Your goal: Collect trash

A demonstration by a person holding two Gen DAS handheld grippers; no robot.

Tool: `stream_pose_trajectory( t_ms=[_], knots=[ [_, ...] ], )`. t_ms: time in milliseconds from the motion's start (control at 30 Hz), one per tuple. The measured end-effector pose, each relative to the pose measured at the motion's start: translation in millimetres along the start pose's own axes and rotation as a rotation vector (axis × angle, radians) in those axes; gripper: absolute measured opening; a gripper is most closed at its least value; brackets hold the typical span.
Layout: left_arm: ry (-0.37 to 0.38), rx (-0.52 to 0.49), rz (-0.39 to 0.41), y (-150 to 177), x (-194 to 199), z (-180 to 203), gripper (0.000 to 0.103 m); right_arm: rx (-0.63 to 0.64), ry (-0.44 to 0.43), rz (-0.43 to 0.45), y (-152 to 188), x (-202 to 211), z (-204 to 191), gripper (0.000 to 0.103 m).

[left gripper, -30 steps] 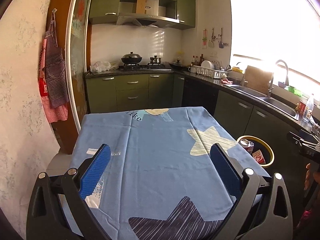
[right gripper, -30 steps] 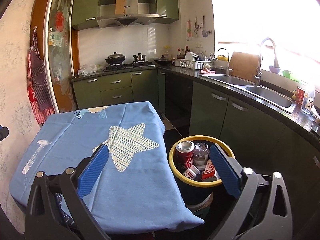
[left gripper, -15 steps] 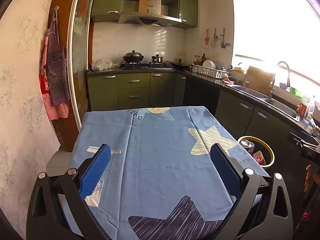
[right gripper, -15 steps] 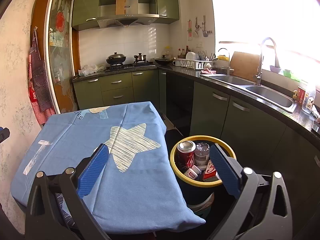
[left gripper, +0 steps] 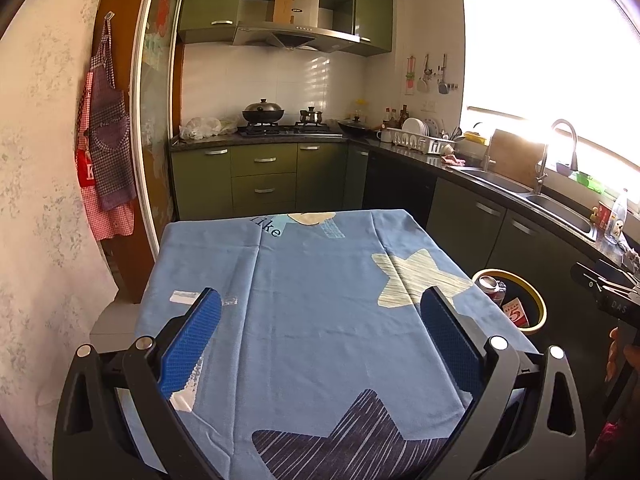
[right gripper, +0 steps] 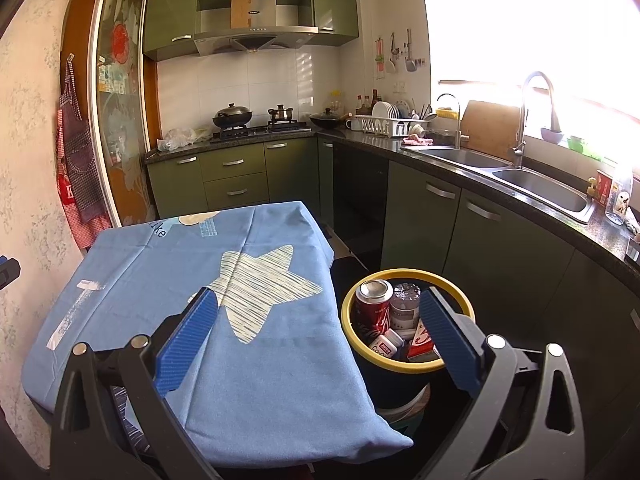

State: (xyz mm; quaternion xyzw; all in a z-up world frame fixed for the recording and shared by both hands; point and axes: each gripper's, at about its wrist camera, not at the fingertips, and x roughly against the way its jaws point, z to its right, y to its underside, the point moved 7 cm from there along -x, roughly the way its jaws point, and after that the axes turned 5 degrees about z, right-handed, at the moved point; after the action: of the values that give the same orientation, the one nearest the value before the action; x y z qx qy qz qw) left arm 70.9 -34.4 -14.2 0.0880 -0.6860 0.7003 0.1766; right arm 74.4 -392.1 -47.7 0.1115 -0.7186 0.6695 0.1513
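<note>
I have both tongs spread wide with nothing between them: the left tongs (left gripper: 320,344) over the surface (left gripper: 320,300), the right tongs (right gripper: 316,336) straddling its edge and the bin (right gripper: 348,312) just beside it.

My worry from here is the right tongs dipping: their near finger hangs over the bin's yellow rim, so a careless drop could snag the rim and tip the bin, which seems to stand on a small base. The cloth's corner also droops beside the bin, so a catch there could drag the cloth.

The trash all sits in the bin: an upright red can (right gripper: 374,304), a clear bottle (right gripper: 404,304) touching it, a white bottle (right gripper: 386,344) and a red box (right gripper: 420,340) below. I see none on the surface, so I judge collection about done.
</note>
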Motion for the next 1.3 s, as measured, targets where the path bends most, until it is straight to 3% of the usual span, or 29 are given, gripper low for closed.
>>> stream_pose_trajectory(
  t_ms=[1300],
  knots=[
    [0.021, -0.002, -0.023, 6.4, -6.7, 5.2, 0.098, -0.013, 0.002, -0.011, 3.5, -3.0, -3.3, 0.096]
  ],
)
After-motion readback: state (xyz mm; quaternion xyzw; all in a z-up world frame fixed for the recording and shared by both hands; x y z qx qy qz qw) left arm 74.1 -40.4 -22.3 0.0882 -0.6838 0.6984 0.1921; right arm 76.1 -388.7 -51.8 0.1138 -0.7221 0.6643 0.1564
